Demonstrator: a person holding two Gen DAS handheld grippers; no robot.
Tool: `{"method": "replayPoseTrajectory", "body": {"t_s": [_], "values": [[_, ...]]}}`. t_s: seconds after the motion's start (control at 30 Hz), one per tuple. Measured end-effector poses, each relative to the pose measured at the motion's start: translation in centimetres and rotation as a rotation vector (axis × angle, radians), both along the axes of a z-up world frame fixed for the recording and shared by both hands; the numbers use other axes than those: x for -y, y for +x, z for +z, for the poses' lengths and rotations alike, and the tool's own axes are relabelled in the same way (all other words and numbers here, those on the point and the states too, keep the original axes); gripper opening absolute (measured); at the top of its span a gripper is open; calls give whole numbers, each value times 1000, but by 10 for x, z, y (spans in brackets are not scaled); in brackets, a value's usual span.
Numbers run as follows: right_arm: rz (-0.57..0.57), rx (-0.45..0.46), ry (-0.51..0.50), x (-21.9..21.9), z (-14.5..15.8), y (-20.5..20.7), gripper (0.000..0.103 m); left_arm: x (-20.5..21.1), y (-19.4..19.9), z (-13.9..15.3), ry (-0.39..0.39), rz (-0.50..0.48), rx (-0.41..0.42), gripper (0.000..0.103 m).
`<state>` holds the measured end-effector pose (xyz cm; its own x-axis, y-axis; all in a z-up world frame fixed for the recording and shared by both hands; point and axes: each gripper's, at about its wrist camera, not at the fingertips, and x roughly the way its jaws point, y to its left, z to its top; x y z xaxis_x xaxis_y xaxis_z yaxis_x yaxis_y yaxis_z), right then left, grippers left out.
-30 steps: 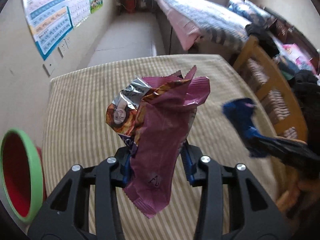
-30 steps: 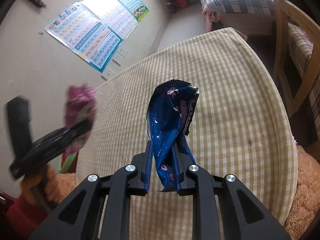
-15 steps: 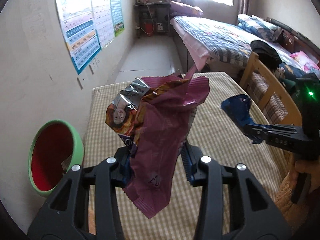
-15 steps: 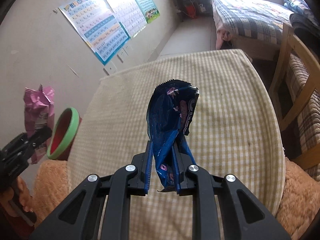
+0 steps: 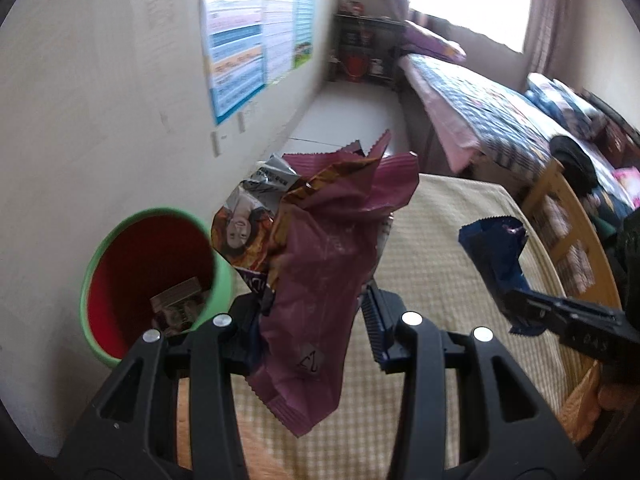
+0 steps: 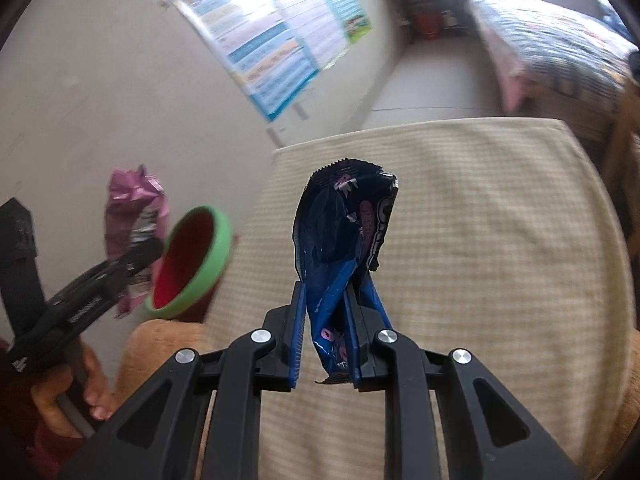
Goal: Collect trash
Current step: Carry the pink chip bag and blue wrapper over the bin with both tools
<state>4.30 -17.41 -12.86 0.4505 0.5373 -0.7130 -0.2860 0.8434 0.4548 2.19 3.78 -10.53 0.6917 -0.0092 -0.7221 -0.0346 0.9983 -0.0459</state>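
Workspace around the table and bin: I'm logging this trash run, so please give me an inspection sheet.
Surface: table under a checked beige cloth; no loose trash on the part in view.
Job's things: purple wrapper and blue wrapper, both held in the air; bin, green rim, red inside, beside the table by the wall, with some trash already in it.
Clutter: nothing seen on the table.
Grippers: left gripper shut on the purple wrapper, near the bin; right gripper shut on the blue wrapper, over the table.
Cables: nothing seen.
Surroundings: wall posters, bed, wooden chair.
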Motion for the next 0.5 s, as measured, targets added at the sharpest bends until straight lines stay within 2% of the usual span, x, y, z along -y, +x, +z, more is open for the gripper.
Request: {"method": "replayPoseTrajectory", "body": {"t_s": [0.3,0.5], "values": [[175,-45,78,-108,6,37,19,-100,-6,-12,16,194,-32,40],[289,-80,59,-175,5,57,19,-156,-1,-24,28,287,-63,40]]}}
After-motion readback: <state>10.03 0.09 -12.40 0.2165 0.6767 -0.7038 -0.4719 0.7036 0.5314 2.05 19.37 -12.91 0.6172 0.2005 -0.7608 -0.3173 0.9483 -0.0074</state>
